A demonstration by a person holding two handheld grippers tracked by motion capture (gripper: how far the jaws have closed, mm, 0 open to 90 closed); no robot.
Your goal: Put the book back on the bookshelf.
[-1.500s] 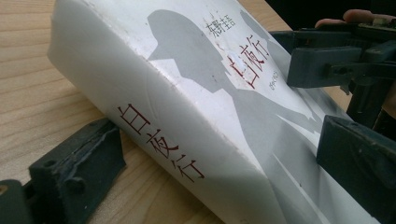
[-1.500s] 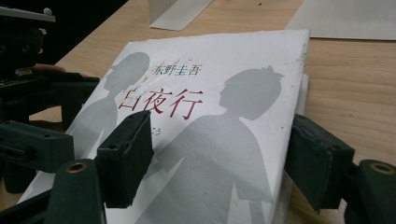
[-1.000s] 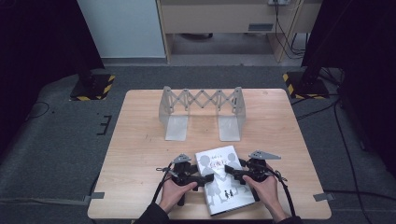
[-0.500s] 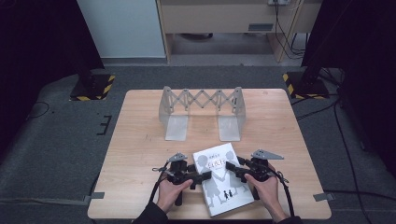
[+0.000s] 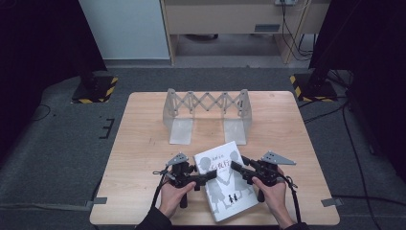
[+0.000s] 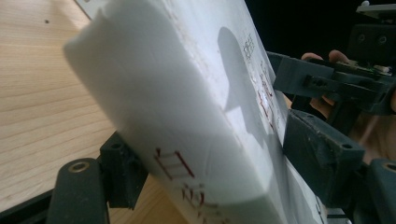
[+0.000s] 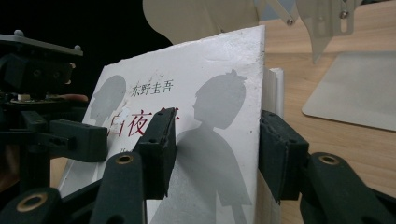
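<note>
A white book (image 5: 225, 179) with grey silhouettes and red lettering on its cover is near the table's front edge, tilted up off the wood. My left gripper (image 5: 210, 175) grips its spine side: in the left gripper view the pads (image 6: 322, 158) press on the book (image 6: 187, 93) from cover and back. My right gripper (image 5: 237, 166) holds the opposite edge, one pad on the cover (image 7: 205, 84) and the other pad (image 7: 280, 154) behind it. The jaws of both grippers have just been closing, with the book between them.
A grey metal scissor-type rack (image 5: 208, 112) with two flat feet stands across the middle of the wooden table (image 5: 143, 143). The person's hands come in at the front edge. Dark floor, cables and striped stand bases surround the table.
Both pairs of jaws have closed onto the book. The left gripper has risen a little and the book's left side has come up off the table.
</note>
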